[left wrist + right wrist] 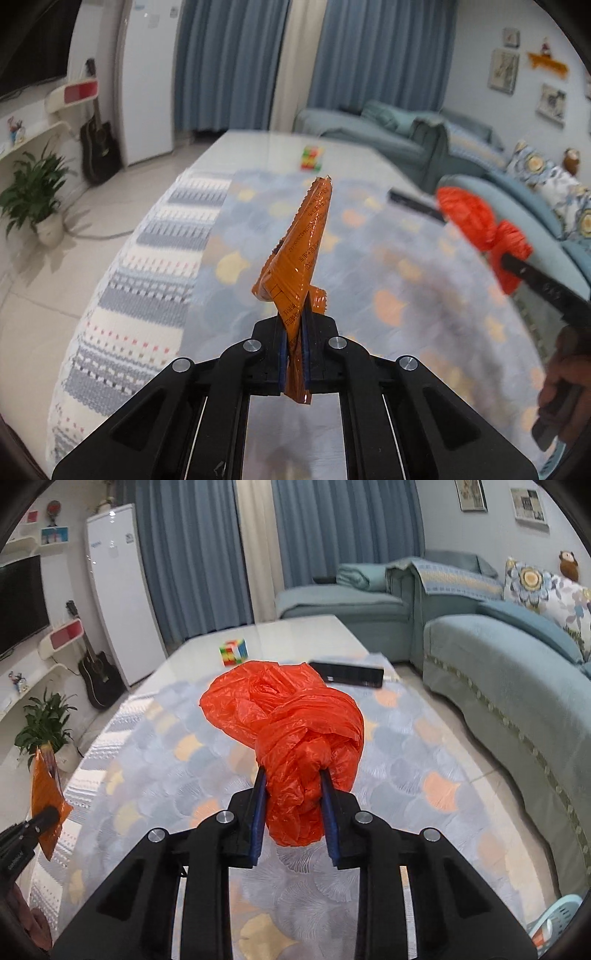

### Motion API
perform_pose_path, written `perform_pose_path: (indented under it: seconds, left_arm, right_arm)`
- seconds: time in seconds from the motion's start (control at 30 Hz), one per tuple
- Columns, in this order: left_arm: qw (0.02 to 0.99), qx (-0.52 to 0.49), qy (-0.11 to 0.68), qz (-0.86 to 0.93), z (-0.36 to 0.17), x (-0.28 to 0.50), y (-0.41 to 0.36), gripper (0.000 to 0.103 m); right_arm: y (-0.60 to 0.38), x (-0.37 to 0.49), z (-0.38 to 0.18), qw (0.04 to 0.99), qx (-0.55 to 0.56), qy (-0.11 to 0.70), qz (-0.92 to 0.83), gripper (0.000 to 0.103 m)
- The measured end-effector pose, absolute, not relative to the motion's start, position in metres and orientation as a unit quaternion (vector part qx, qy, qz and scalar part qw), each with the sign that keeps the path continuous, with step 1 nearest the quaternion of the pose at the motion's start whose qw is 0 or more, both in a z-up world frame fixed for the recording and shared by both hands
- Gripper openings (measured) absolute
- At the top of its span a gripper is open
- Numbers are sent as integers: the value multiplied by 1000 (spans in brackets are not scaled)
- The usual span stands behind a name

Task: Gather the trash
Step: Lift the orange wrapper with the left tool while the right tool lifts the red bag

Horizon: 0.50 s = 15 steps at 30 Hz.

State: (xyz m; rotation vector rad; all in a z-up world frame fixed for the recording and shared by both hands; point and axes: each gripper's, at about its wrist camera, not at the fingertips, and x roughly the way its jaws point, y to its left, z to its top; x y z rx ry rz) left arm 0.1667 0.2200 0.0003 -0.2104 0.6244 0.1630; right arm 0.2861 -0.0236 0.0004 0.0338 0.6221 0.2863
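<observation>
The left tongs (295,347) clench an orange wrapper (301,254), held up above the table (406,295); to the right, the right tongs (293,805) grip a knotted red plastic bag (291,731), also lifted off it

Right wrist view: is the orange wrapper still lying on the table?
No, the orange wrapper is clamped in the left gripper and lifted off the table.
</observation>
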Motion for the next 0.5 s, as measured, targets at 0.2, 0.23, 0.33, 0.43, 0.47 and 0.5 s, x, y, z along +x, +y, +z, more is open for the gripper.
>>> perform_pose_path:
  seconds: [0.2, 0.23, 0.33, 0.43, 0.47, 0.5]
  left_arm:
    - [958, -77, 276, 30, 22, 154, 181, 4]
    - [959, -71, 275, 23, 23, 154, 173, 4]
    - [960, -51, 276, 0, 23, 151, 146, 4]
    - [961, -40, 274, -17, 23, 149, 122, 4]
    - [961, -34, 273, -27, 24, 148, 110, 4]
    - [961, -32, 272, -33, 24, 147, 103, 4]
  right_arm:
    - [-44, 262, 27, 950, 19, 279, 141, 23]
    - [-50, 256, 33, 951, 18, 274, 141, 23]
    - [-71, 241, 47, 956, 14, 261, 136, 23]
    - [-98, 224, 56, 959, 9, 254, 124, 23]
    - [-112, 217, 60, 961, 7, 251, 116, 23]
    - [-122, 212, 62, 962, 6, 249, 110, 23]
